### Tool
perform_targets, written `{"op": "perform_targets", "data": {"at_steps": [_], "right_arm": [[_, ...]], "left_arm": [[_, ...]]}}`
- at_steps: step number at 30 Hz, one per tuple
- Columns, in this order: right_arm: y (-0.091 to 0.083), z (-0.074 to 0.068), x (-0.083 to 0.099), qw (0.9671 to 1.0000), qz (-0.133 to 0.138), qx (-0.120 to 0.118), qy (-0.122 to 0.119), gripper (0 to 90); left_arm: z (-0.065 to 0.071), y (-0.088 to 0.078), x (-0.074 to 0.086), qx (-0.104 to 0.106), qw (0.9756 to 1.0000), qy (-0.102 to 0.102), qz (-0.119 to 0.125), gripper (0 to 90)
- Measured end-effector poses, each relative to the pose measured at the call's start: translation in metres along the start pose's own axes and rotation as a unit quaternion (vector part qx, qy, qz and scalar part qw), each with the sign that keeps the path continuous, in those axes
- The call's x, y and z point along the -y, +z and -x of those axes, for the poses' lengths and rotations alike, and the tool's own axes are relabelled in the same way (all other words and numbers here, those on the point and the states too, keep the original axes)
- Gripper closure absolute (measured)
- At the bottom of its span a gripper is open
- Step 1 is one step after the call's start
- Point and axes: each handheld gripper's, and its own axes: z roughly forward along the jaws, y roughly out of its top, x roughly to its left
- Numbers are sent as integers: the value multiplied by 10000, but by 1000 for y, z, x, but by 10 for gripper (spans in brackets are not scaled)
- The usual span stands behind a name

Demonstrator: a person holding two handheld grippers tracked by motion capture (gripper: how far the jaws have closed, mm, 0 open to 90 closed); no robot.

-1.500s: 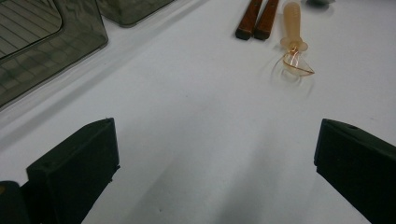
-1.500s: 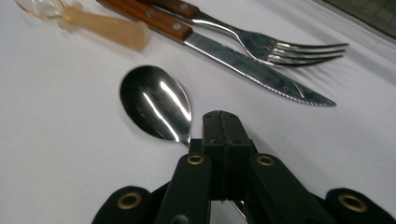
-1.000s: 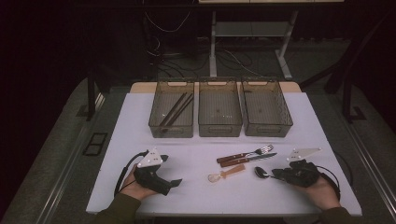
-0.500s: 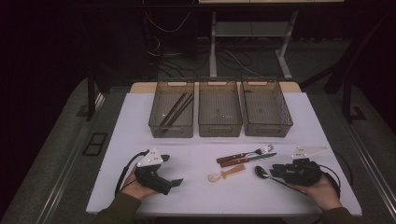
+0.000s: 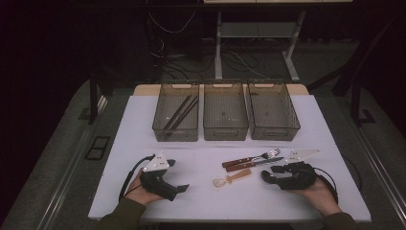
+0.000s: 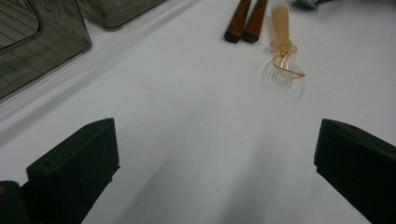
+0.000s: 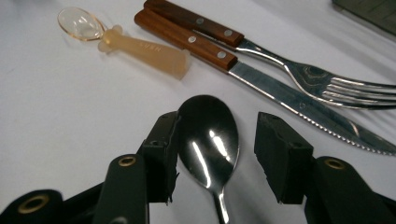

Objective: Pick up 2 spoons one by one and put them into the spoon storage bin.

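Observation:
A metal spoon (image 7: pixel 208 133) lies on the white table, its bowl between the jaws of my right gripper (image 7: pixel 219 140). Those jaws have just been opening; a gap shows beside the bowl on one side. In the high view the right gripper (image 5: pixel 268 175) rests at the front right, held in a hand. A wood-handled fork (image 7: pixel 327 79) and knife (image 7: pixel 280 88) lie just beyond it, beside a translucent plastic spoon (image 7: pixel 135 44). My left gripper (image 6: pixel 215 163) stands wide open over bare table at the front left (image 5: pixel 179 189), with the plastic spoon (image 6: pixel 282 42) ahead of it.
Three smoky plastic bins stand in a row at the back: the left bin (image 5: pixel 160 122) holds dark chopsticks (image 5: pixel 179 112); the middle bin (image 5: pixel 225 129) and right bin (image 5: pixel 292 122) look bare. The table's front edge is close under both hands.
My right gripper's jaws have parted, with the metal spoon's bowl now between them. The left hand and its gripper have stayed where they were.

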Motion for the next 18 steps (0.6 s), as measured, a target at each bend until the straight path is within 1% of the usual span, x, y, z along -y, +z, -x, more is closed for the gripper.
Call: {"op": "perform_targets", "data": {"at_steps": [1,3,9,12,15,16,18], "right_arm": [[0,1,0,10000,40,-2,-6,498],[1,1,-1,10000,32,-3,-11,489],[8,-2,0,9998,-136,48,-145,474],[10,-5,0,9993,-201,117,-304,473],[10,-7,1,9985,-219,180,-461,504],[10,-8,1,9981,-222,179,-545,530],[9,-10,1,9977,-264,126,-607,559]], "left_arm": [[0,0,0,-1,10000,-8,4,0],[0,0,0,2,10000,-5,2,0],[0,0,0,2,10000,-1,-2,0],[0,0,0,-1,10000,1,-1,0],[0,0,0,-5,10000,5,0,0],[0,0,0,-3,10000,11,-5,0],[1,0,0,-3,10000,24,-2,0]]}}
